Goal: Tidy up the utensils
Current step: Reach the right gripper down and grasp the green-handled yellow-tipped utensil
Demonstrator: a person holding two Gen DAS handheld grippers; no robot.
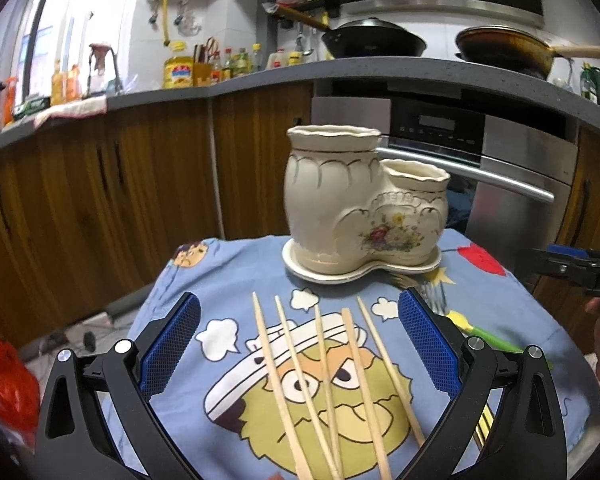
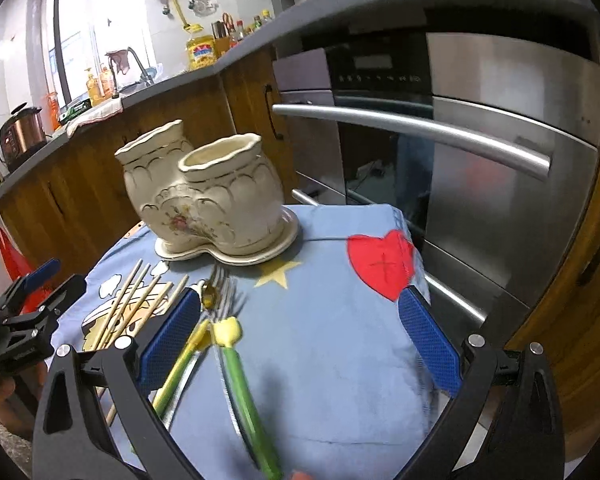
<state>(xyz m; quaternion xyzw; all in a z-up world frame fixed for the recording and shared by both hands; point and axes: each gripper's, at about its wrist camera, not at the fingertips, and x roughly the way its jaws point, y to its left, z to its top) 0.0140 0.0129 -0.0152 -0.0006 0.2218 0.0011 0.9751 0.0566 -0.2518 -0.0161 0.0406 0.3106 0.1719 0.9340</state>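
Left wrist view: left gripper (image 1: pixel 299 350) is spread wide, nothing between the pads, hanging over the loose chopsticks (image 1: pixel 320 380) lying fanned on the blue cartoon cloth (image 1: pixel 188 344). Five sticks visible, roughly parallel, tips pointing toward the ceramic holder (image 1: pixel 364 200), which sits upright on its saucer at the far edge of the cloth, well apart from the sticks. Holder has two cups, tall on the left, short on the right, both look empty from here. Wide spread makes sense: the fan is broad, so bracketing the bundle needs full opening. Fork tines (image 1: pixel 434 294) peek out just behind the right pad; the right gripper's body shows at the far right edge. Right wrist view: right gripper (image 2: pixel 300 334) is also spread, holding nothing. Green-handled cutlery (image 2: pixel 236 368) lies across the cloth under its left pad, with a gold spoon (image 2: pixel 209 294) and fork heads pointing at the holder; motion blur on the handles, so can't say exactly how many pieces. Chopsticks sit further left, beside the left gripper. My read: task barely started, nothing in the holder yet; each gripper is staged over its own pile. Risk: thin sticks rolling or splaying when pinched.
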